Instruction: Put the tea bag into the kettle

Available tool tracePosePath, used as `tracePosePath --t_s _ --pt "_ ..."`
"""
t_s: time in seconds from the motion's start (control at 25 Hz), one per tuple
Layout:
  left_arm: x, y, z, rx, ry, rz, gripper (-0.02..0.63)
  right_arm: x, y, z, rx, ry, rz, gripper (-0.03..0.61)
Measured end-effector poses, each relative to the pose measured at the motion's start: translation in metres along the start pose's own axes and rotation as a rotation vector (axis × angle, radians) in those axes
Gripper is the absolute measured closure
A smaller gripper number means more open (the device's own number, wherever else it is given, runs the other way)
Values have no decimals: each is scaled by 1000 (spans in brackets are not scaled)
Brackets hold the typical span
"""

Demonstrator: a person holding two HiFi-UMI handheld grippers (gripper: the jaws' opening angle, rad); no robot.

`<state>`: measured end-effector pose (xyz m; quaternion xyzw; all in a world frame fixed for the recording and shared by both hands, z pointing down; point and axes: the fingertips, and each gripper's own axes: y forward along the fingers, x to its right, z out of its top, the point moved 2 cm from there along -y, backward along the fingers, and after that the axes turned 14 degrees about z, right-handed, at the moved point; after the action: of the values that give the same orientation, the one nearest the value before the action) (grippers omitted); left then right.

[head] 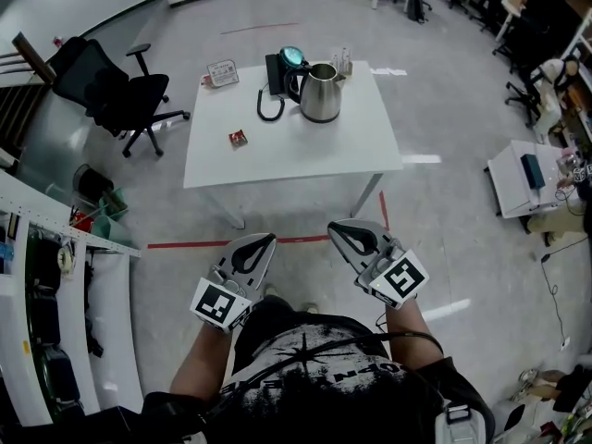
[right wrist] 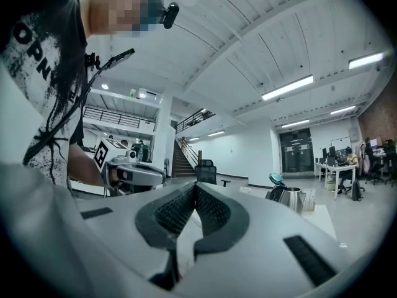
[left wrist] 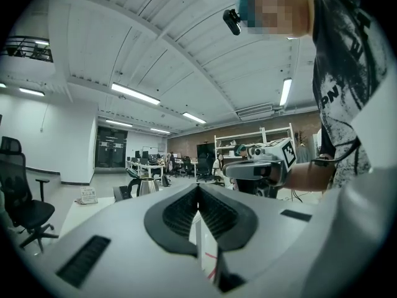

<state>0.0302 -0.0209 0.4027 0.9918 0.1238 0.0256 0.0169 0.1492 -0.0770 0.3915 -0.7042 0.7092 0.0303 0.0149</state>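
1. The tea bag, a small red packet, lies flat on the white table toward its left side. It is at about 8 o'clock from the kettle and well apart from it. Neither gripper view shows it clearly.
2. The steel kettle stands upright near the table's far edge. A teal round piece rises at its 11 o'clock, and whether that is the lid cannot be told. The head view does not show what is inside the kettle.
3. A black base with a looped cord sits just left of the kettle. A small card lies at 10 o'clock, its print too small to read.
4. The left gripper has its jaws pressed together at the tips, with nothing between them.
5. The right gripper is likewise closed and empty.
6. Both grippers hover short of the table, at its 6 o'clock side, above a red floor line.
7. An office chair stands at 9 o'clock from the table.
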Motion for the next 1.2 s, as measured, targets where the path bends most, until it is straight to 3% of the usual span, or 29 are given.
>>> tracePosePath --t_s 0.6,1.2 --pt "-54 48 -11 8 -24 -39 603 55 38 -5 -23 -17 -41 569" --pt "-175 135 5 35 -27 -105 603 161 126 5 -44 -51 -119 568"
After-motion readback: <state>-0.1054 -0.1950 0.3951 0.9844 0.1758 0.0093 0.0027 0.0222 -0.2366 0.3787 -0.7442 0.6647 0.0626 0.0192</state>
